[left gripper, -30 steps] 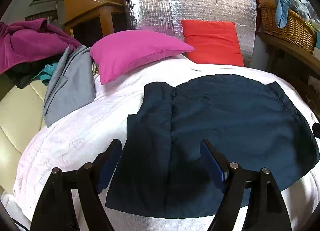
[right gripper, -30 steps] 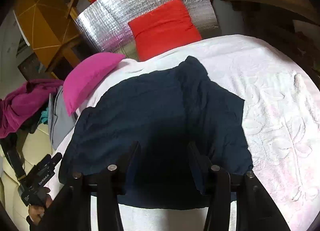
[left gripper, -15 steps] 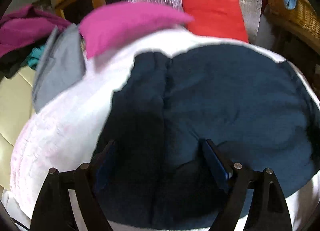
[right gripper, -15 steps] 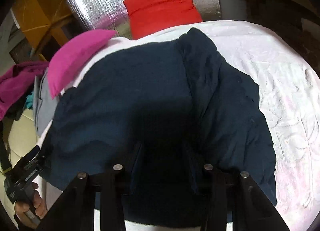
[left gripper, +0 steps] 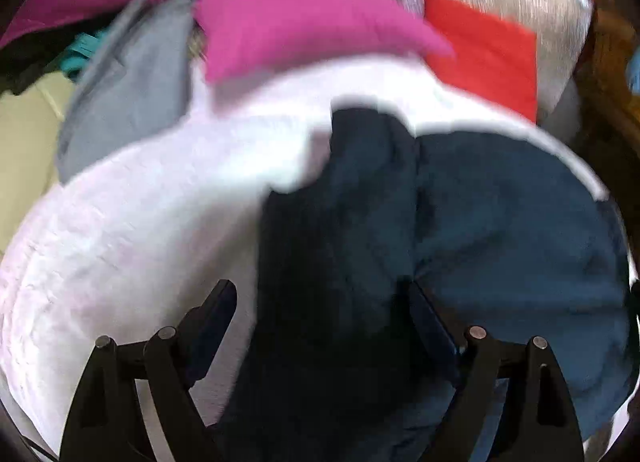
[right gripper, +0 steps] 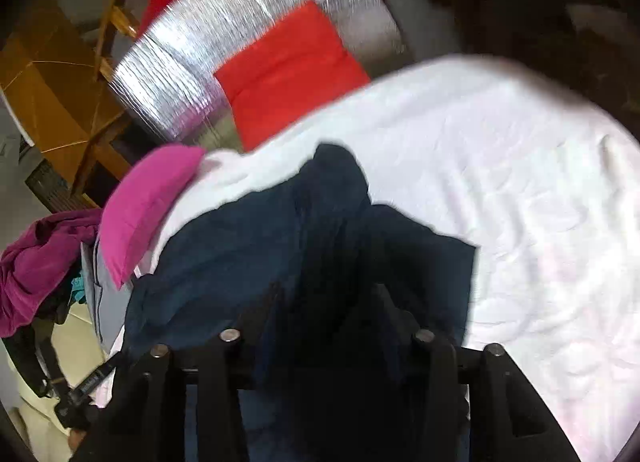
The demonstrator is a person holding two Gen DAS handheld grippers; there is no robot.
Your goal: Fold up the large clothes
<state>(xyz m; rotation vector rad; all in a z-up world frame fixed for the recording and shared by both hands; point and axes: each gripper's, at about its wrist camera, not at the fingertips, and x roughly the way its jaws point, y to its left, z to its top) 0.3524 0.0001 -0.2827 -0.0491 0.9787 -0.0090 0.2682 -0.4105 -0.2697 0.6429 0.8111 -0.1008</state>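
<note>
My left tool (left gripper: 320,310), jaws just opened wide, straddles the navy garment (left gripper: 500,222) at its left edge, low in frame, and holds nothing. My right tool (right gripper: 330,302) has just been narrowing with cloth between its jaws; whether it grips, I cannot tell. Next, I judge: pinch the near hem and fold it up the bed (left gripper: 140,242). The pink pillow (left gripper: 300,22), upper centre, crowds the far end.

Your left wrist view looks steeply down along its fingers, close over the dark garment's (left gripper: 500,230) left part; your right wrist view does likewise from the right — both share the garment, pink pillow (right gripper: 140,210) and red cushion (left gripper: 484,50) beyond.
</note>
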